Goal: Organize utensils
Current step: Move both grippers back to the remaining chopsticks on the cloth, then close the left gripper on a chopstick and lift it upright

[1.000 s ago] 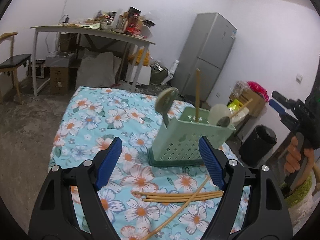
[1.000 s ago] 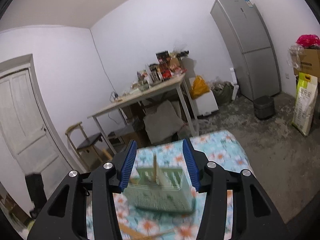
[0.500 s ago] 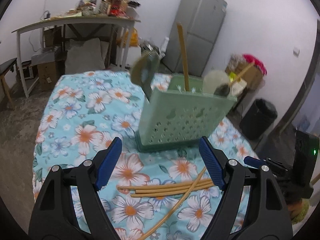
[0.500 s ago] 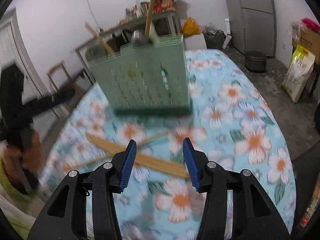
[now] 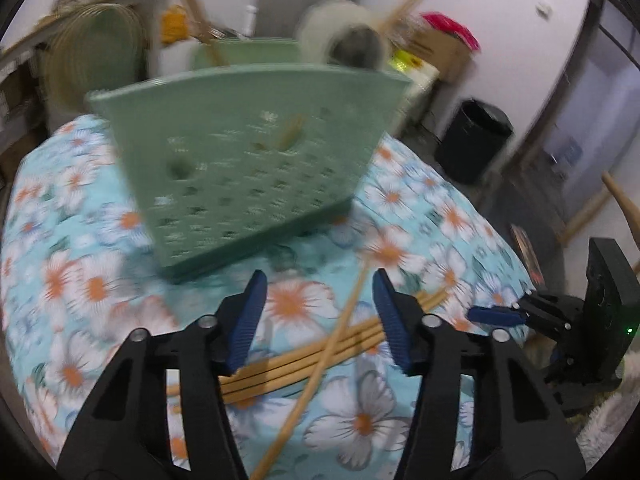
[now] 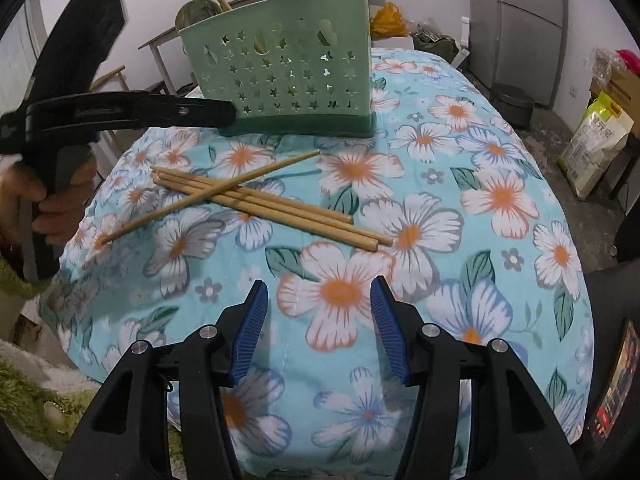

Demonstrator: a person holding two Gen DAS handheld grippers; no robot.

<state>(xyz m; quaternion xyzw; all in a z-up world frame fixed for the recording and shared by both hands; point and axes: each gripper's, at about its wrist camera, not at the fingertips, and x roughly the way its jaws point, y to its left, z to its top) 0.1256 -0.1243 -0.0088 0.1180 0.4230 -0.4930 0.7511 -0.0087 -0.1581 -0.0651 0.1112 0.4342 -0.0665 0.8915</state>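
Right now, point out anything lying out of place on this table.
Four loose chopsticks lie on the flowered cloth in front of the green basket: three side by side, one crossed over them. Both claws are open and empty.

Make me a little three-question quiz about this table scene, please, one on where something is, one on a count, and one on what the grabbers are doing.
1. Where do the loose chopsticks lie?
A. Inside the holder
B. On the floral cloth in front of the holder
C. On the floor

2. How many loose chopsticks are on the cloth?
A. Two
B. Four
C. Seven

3. What state are both grippers in?
A. Open, holding nothing
B. Each shut on a chopstick
C. Both clamped on the holder

Answers:
1 B: the sticks rest on the floral cloth, nearer the camera than the green utensil holder.
2 B: three lie side by side and one crosses them.
3 A: the left gripper and right gripper both show a bare gap between their fingers.
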